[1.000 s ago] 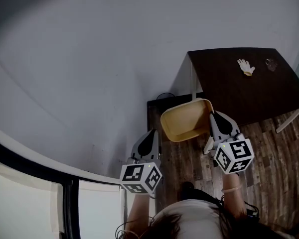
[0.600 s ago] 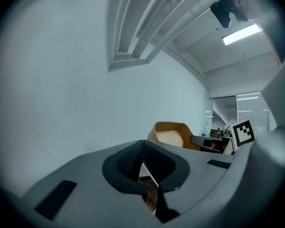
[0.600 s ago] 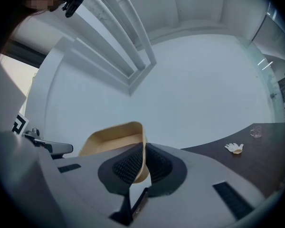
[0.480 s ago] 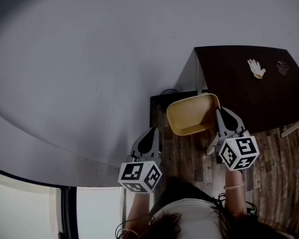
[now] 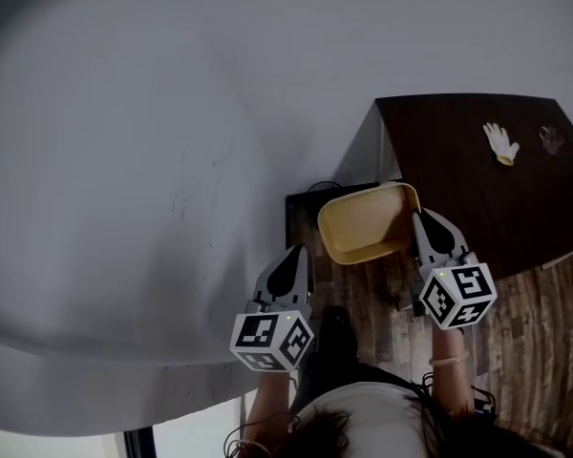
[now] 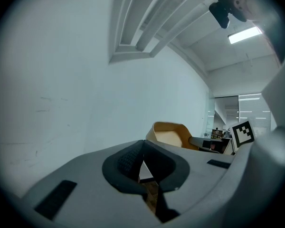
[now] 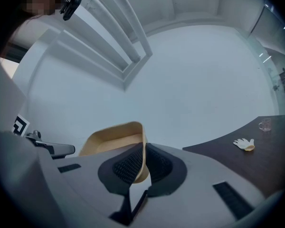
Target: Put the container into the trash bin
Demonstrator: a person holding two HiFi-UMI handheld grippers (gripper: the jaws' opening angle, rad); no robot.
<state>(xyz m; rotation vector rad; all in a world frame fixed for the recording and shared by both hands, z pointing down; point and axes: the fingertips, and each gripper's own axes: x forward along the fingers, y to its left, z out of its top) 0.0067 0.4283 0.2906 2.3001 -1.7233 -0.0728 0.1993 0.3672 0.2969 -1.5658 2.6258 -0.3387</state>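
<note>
A tan, empty container hangs in the air above a dark bin-like box by the wall. My right gripper is shut on the container's right rim; in the right gripper view the container sticks up from between the pads. My left gripper is shut with nothing in it, lower left of the container. In the left gripper view the container shows beyond the closed left gripper.
A dark brown table stands at the right with a white glove and a small glass on it. A white wall fills the left. Wood floor lies below.
The view has shifted slightly; the container and both grippers keep nearly the same place over the dark box. The window strip at lower left has dropped out of sight.
</note>
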